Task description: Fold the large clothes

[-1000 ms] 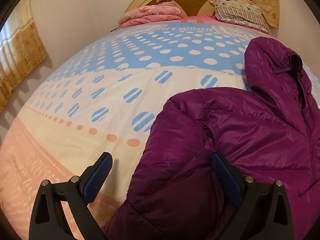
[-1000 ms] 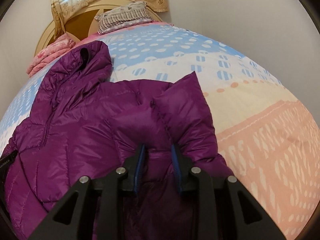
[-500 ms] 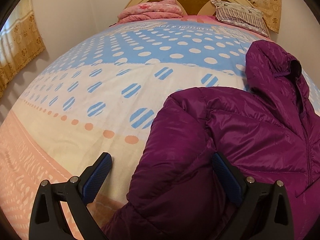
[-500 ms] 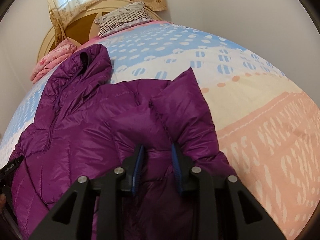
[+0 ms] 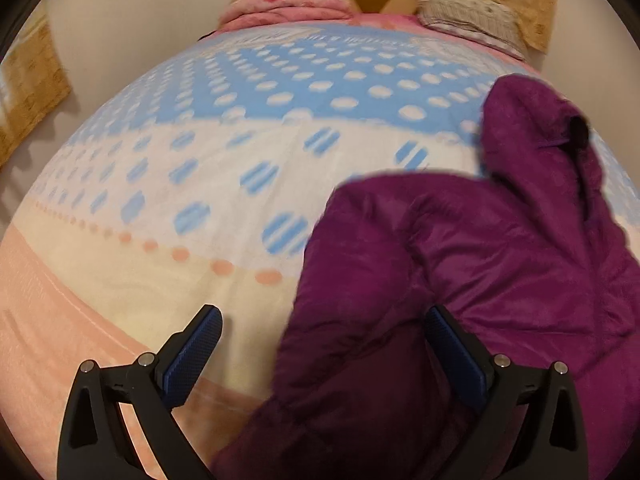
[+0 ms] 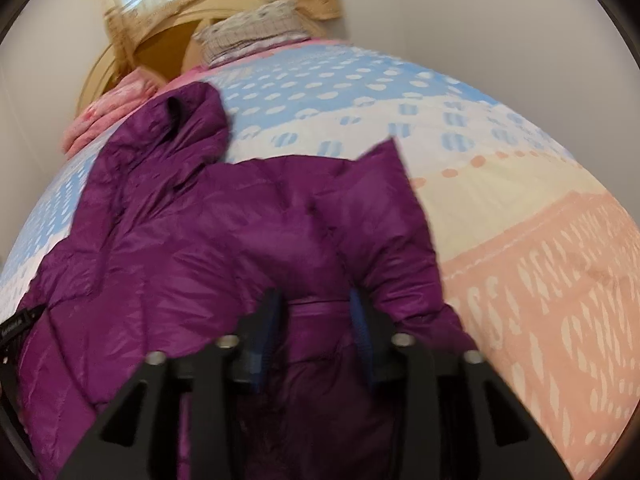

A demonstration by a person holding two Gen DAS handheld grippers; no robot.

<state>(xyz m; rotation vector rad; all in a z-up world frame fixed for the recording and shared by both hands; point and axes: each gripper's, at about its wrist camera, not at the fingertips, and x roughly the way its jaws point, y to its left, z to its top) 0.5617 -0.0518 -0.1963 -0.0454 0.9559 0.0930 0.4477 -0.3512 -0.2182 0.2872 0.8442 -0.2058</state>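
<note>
Pinching a purple jacket (image 6: 224, 248) fold, right gripper (image 6: 316, 320) (blurred) — left gripper (image 5: 320, 344) spread, jacket's hem cut off.

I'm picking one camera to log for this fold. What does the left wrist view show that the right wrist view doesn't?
Only the left wrist view shows the left tool open, its fingers either side of the purple jacket's edge, plus bare bedspread to its left. Only the right wrist view shows the right tool shut on a jacket sleeve and the bed's peach end. Both show the hood, striped pillow and pink blanket.
</note>
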